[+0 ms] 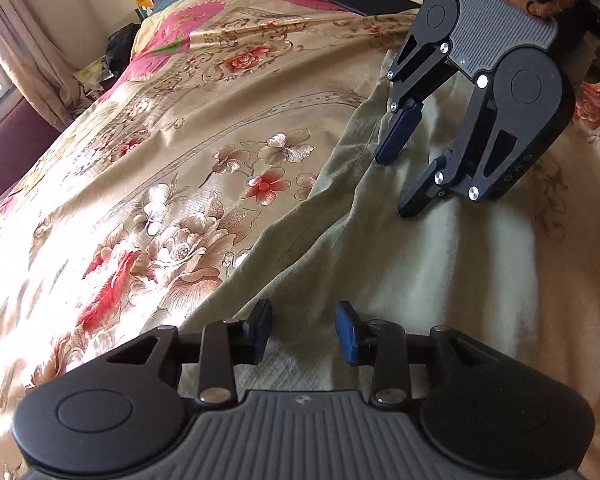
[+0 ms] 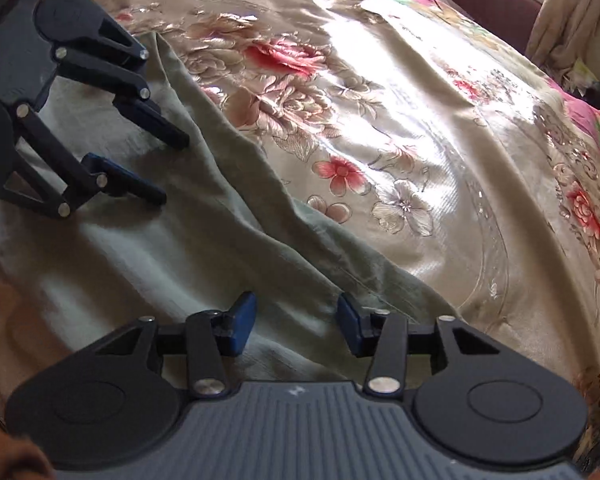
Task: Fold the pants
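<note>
Both sets of jaws stand parted and empty: left gripper (image 1: 304, 332) and right gripper (image 2: 296, 322) hover over the pants (image 1: 380, 264), which lie rumpled on the bed (image 2: 440, 120). Smooth wrinkles; grasp one edge squarely before folding.

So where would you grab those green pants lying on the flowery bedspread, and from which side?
Probably the long side edge of the pants bordering the bedspread, coming from above. There the cloth is rumpled into raised ridges that fingers can pinch, while the rest lies flat. Both the left gripper and right gripper stand open over it.
</note>
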Available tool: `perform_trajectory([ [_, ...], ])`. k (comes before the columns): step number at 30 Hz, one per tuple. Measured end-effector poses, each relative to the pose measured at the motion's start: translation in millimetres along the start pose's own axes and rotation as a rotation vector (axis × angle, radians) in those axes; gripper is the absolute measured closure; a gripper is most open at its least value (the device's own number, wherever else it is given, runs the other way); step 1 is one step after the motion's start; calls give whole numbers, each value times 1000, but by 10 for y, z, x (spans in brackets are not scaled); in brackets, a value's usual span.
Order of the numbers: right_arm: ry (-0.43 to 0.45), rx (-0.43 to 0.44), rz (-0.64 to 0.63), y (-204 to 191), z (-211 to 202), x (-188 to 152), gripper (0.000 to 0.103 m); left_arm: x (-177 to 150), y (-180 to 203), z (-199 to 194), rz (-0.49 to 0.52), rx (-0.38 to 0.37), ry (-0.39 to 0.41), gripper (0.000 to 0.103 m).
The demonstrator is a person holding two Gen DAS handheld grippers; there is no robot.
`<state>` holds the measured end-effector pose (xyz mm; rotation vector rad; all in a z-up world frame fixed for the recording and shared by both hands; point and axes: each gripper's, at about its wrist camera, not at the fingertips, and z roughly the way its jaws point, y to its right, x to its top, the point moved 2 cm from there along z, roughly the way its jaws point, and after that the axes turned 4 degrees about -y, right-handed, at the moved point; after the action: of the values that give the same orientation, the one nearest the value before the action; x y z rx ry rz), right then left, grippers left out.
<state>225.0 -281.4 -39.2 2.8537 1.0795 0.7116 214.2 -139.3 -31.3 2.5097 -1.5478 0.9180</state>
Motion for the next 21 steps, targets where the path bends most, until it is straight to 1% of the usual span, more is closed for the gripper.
perform_trajectory([
  [1, -1, 7, 24, 18, 9, 9, 69, 9, -13, 14, -4, -4, 1, 53],
  [2, 1, 7, 64, 54, 1, 22, 85, 20, -31, 9, -6, -8, 5, 53],
  [3, 1, 5, 93, 79, -6, 25, 89, 33, -46, -3, -2, -4, 9, 53],
  [4, -1, 5, 117, 105, -18, 26, 91, 38, -53, -19, 4, 2, 14, 53],
  [6, -5, 20, 126, 139, -64, 40, 91, 49, -68, -38, 30, 4, 25, 53],
  [7, -3, 21, 101, 131, -92, 57, 87, 50, -67, -24, 44, -1, 21, 53],
  [11, -2, 31, 38, 116, -57, 138, 65, 82, 1, 64, 118, -20, 2, 53],
  [13, -33, 55, -9, 91, 27, 178, 59, 132, 2, 97, 132, -38, -11, 53],
  [14, -38, 53, -31, 71, 60, 191, 59, 152, -4, 110, 128, -43, -19, 53],
  [15, -41, 53, -44, 57, 77, 202, 60, 163, 1, 112, 127, -44, -26, 56],
  [16, -48, 50, -44, 48, 92, 211, 66, 160, 20, 95, 132, -39, -27, 61],
  [17, -48, 53, -40, 37, 77, 212, 85, 150, 35, 82, 136, -33, -28, 73],
  [18, -47, 50, -39, 24, 60, 205, 97, 134, 44, 72, 136, -26, -28, 78],
  [19, -48, 26, -37, 7, 41, 187, 101, 108, 47, 68, 135, -14, -24, 79],
  [21, -41, 1, -24, -14, 0, 150, 102, 83, 39, 71, 134, 8, -17, 81],
])
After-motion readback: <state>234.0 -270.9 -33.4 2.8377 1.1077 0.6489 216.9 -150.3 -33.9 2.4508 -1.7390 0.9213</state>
